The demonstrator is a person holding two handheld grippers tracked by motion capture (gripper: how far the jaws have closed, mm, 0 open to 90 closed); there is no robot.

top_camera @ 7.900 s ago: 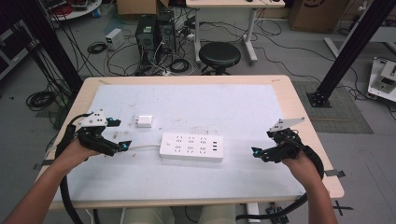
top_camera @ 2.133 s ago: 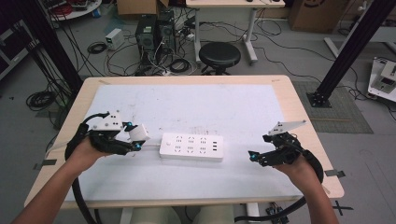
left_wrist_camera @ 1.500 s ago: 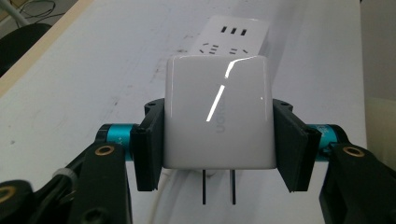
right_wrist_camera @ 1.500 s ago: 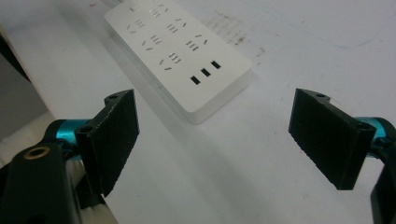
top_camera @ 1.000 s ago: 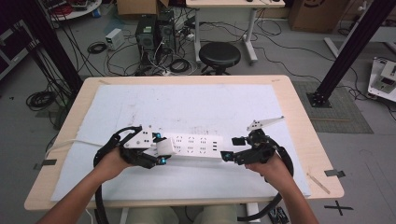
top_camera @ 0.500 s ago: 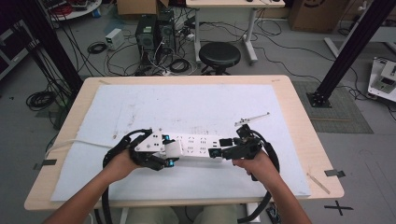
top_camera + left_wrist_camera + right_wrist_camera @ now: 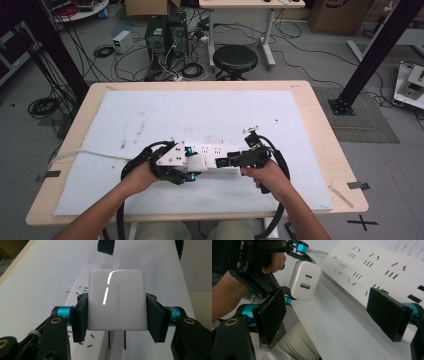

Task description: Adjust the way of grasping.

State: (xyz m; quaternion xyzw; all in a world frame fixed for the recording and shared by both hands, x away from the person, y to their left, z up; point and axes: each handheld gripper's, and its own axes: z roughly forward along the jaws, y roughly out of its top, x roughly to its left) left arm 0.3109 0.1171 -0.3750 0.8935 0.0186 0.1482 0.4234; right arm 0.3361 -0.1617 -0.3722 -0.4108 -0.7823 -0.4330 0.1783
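1. Now the left hand-held gripper (image 7: pixel 116 315) is clamping a white charger (image 7: pixel 117 300) by its two side faces; both pads (image 7: pixel 79 315) are pressing flat on it.
2. Charger's two metal prongs are sticking out below its body in the left gripper view, pointing toward the camera side, bare and in no socket.
3. Charger is hovering over the left end of the white power strip (image 7: pixel 215 155); in the left gripper view the strip (image 7: pixel 82 290) is lying just behind and under it.
4. In the right gripper view the charger (image 7: pixel 305 284) is showing its port face, two ports stacked, and is sitting just off the strip's (image 7: pixel 372 272) near edge, apart from it.
5. Right hand-held gripper (image 7: pixel 334 315) is standing open, jaws wide, with the strip's long edge lying between and beyond the pads (image 7: pixel 271 315); pads are not pressing on it as far as I can tell.
6. In the high view both grippers, left (image 7: pixel 189 165) and right (image 7: pixel 222 162), are sitting close together at the front middle of the worktop (image 7: pixel 320 130), on the white sheet (image 7: pixel 200 115).
7. Strip's cord (image 7: pixel 95 154) is trailing off left across the sheet to the worktop edge.
8. Both forearms are coming in from the bottom edge.
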